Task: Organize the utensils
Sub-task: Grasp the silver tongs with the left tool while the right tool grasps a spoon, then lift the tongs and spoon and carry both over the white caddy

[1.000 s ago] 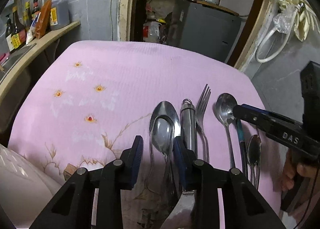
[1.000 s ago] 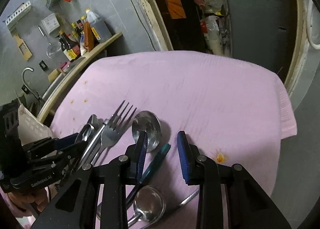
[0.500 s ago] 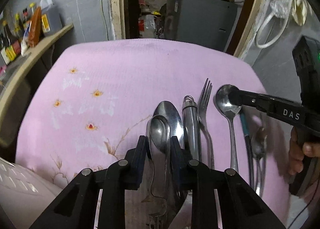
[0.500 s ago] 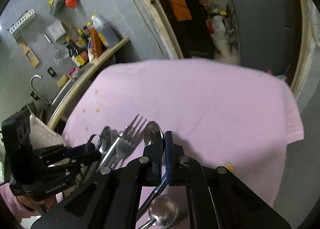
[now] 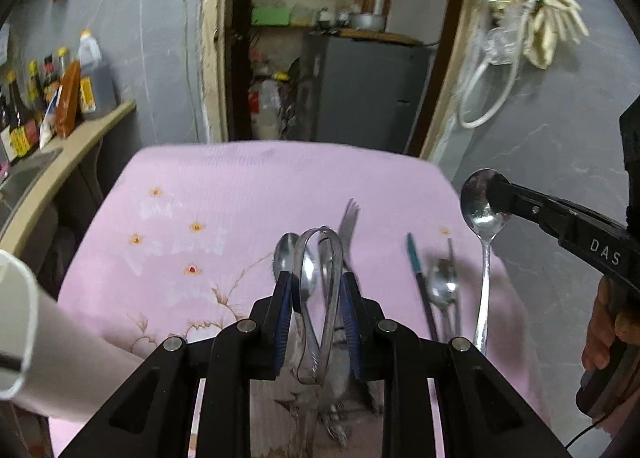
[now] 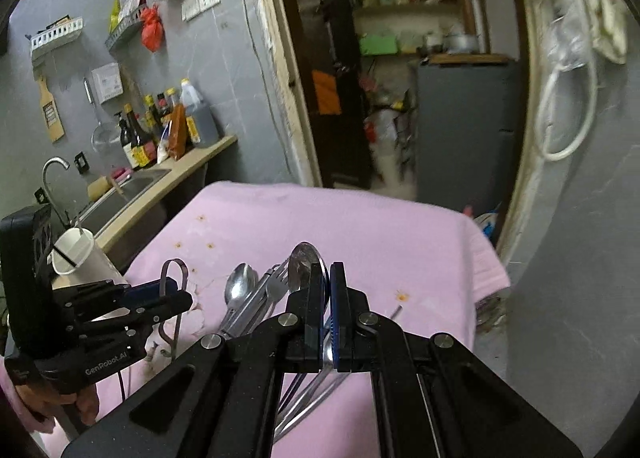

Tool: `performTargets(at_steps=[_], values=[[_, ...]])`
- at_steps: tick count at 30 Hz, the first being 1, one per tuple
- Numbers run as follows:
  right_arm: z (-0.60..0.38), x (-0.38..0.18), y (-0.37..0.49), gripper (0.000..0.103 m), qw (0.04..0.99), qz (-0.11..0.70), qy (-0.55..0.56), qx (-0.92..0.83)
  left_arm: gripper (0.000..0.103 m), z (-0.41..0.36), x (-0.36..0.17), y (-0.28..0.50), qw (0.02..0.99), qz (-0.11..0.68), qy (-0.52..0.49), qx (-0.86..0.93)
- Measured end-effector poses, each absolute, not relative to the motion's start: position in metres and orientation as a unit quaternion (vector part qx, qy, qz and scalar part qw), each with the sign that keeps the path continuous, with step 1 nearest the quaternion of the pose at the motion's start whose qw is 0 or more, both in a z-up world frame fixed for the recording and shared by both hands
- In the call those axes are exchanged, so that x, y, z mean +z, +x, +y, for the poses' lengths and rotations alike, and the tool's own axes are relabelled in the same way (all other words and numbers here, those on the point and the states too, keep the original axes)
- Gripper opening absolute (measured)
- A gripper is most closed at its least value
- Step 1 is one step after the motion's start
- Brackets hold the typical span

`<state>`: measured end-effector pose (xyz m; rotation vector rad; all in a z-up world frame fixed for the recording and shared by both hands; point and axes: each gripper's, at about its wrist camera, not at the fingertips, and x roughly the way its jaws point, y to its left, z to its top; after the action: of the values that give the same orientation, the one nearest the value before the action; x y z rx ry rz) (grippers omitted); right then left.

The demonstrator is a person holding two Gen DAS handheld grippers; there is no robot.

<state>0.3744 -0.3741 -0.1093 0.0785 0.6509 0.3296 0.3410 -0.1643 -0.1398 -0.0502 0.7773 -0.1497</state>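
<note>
Apparently the sorting is at an early stage; both grippers are loaded, and nothing shows as put away yet. The left gripper (image 5: 318,290) has just been closing and now clamps a metal loop (image 5: 320,242), held up off the pink cloth (image 5: 240,185). The right gripper (image 6: 326,278) is pinched tight on the bowl of a spoon (image 5: 482,213), whose handle hangs down clear of the cloth.

Left on the cloth are another spoon (image 5: 286,254), a fork (image 5: 349,217), a teal-handled piece (image 5: 414,258) and a small spoon (image 5: 442,290), the last two close together. A white cup (image 6: 74,254) at the cloth's left edge looks the likely holder; whether it holds anything I cannot tell. The left gripper sits between that cup and the right one, so the right load probably has to wait or go around. A sink counter with bottles (image 6: 138,137) lies beyond.
</note>
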Motion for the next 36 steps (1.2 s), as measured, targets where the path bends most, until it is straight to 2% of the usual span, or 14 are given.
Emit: performTargets(at_steps=[19,27,36], values=[[-0.322,0.004,0.290,0.003,0.971,0.219,0.005,0.100,0.020,-0.134,-0.047,0.269,0.952,0.266,-0.060,-0.137],[-0.272,0.034,0.290,0.003,0.976,0.184,-0.004,0.118,0.020,-0.089,-0.008,0.248,0.960,0.237,-0.081,-0.122],[-0.197,0.057,0.308,0.003,0.980,0.138,-0.005,0.145,0.018,-0.001,0.033,0.234,0.973,0.200,-0.097,-0.066]])
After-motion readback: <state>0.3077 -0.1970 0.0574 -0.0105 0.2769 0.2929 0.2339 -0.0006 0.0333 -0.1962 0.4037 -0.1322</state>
